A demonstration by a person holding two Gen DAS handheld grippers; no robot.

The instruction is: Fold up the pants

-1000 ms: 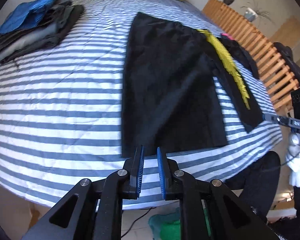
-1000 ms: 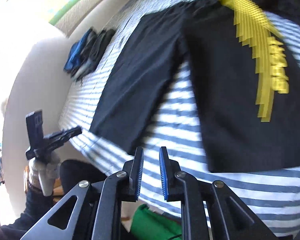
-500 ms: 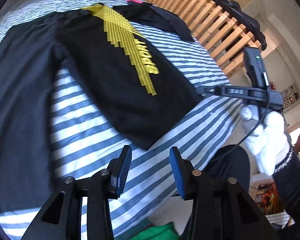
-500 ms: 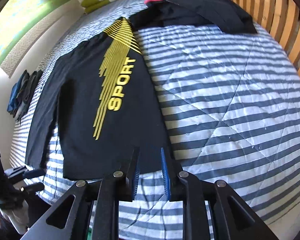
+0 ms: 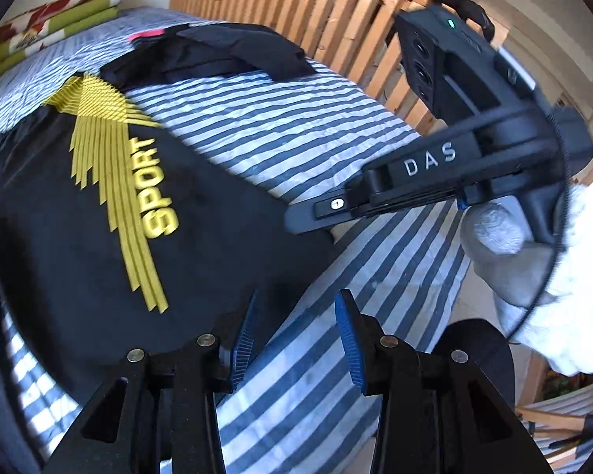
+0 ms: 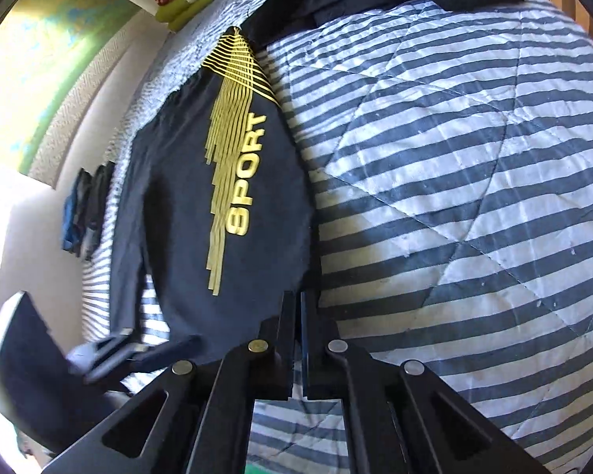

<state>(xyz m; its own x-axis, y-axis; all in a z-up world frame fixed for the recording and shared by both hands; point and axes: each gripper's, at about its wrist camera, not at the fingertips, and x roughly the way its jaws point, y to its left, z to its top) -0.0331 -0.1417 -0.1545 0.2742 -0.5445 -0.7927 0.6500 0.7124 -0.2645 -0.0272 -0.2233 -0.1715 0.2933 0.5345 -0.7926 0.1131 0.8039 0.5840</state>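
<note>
Black pants (image 5: 79,237) with a yellow SPORT print lie flat on the striped bed cover (image 5: 296,126). My left gripper (image 5: 296,304) is open just above the hem of the printed leg, its left finger over the cloth and its right finger over the cover. My right gripper (image 5: 296,217), held by a white-gloved hand (image 5: 533,276), reaches in from the right to the same hem's outer edge. In the right wrist view the right gripper (image 6: 296,308) is shut, pinching the hem corner of the pants (image 6: 186,181). The left gripper (image 6: 110,351) shows blurred at lower left.
Another black garment (image 5: 225,51) with a pink tag lies at the far end of the bed. A wooden slatted rail (image 5: 296,12) runs along the far side. Folded clothes (image 6: 83,213) are stacked at the bed's far left. Green and red pillows (image 5: 51,19) lie at the head.
Both grippers swung from the plain leg across to the printed leg's hem. The left one opened wide. The right one dropped to the hem corner and closed.
</note>
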